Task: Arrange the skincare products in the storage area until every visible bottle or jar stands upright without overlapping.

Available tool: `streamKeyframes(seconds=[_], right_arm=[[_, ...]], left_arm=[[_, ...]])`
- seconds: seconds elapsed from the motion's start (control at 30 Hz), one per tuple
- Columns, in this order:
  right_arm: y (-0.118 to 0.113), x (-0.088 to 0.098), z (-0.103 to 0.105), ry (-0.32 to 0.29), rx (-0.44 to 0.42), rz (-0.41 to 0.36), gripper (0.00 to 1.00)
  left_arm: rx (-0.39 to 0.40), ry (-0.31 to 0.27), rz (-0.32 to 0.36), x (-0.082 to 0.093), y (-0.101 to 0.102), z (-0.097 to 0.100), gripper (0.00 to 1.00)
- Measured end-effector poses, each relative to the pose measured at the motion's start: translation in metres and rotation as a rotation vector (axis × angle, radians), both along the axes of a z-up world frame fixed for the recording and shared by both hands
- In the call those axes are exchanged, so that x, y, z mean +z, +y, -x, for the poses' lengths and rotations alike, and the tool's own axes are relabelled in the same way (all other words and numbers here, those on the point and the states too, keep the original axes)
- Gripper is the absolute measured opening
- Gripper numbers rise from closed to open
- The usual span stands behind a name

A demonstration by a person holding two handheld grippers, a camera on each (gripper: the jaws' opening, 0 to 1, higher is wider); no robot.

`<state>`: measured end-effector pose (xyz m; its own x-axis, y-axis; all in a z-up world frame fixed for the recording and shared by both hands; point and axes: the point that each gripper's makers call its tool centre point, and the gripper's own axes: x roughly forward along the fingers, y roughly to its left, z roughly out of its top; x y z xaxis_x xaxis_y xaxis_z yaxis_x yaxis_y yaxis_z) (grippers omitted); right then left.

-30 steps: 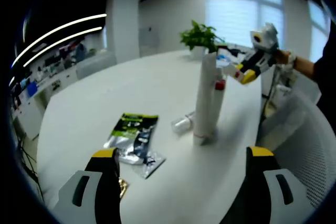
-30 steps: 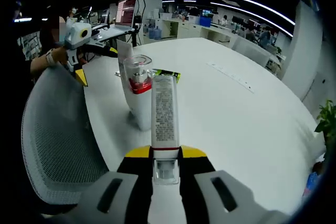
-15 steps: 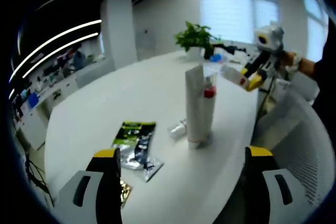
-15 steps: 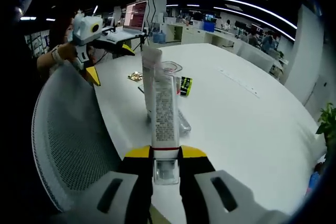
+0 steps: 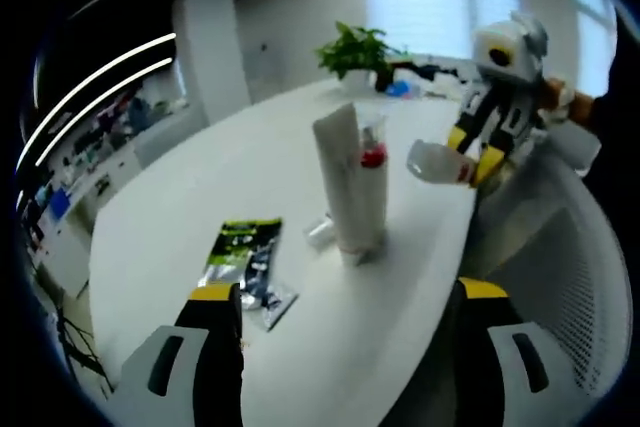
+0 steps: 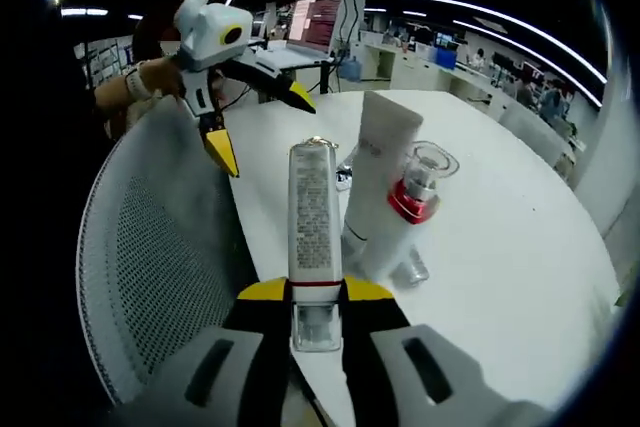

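White tube [image 6: 314, 209] pinched between the right gripper's [image 6: 315, 299] jaws, cap end at the jaws, printed side facing the camera — held in the air over the near table edge, above a mesh chair back [image 6: 150, 277]. In the left gripper view the same tube [image 5: 437, 163] juts from the right gripper [image 5: 478, 154], clear of the table [image 5: 260, 147].

On the table: a taller white tube [image 5: 345, 187] standing on its cap, upright. Touching or just behind it, a clear bottle with a red collar [image 5: 372, 154]; in the right gripper view that bottle [image 6: 412, 197] leans a little against the tall tube [image 6: 372, 182]. A small clear item [image 5: 320, 231] lies at the tube's base; cannot tell what it is.

Well apart, nearer the left gripper [image 5: 348, 307], a green-black sachet [image 5: 238, 247] lies flat on other foil packets.

Left gripper — jaws spread wide, nothing between them, hovering at the table edge.

A plant [image 5: 355, 49] stands at the far end.
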<state>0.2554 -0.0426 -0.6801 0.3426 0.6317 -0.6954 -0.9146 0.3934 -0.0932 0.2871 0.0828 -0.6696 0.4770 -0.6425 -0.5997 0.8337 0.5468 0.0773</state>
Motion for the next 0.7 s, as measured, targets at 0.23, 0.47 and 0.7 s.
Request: streamKeyframes(seconds=[0.23, 0.47, 0.7], right_arm=[[0.015, -0.016, -0.003, 0.000, 0.058, 0.072, 0.17], [0.035, -0.026, -0.008, -0.019, 0.152, 0.150, 0.17], [0.050, -0.030, -0.018, -0.071, 0.230, 0.236, 0.17]], left_arm=[[-0.042, 0.022, -0.050, -0.009, 0.001, 0.006, 0.74], [-0.089, 0.011, -0.174, -0.021, 0.004, 0.005, 0.69], [-0.140, 0.007, -0.235, -0.025, -0.002, 0.003, 0.59]])
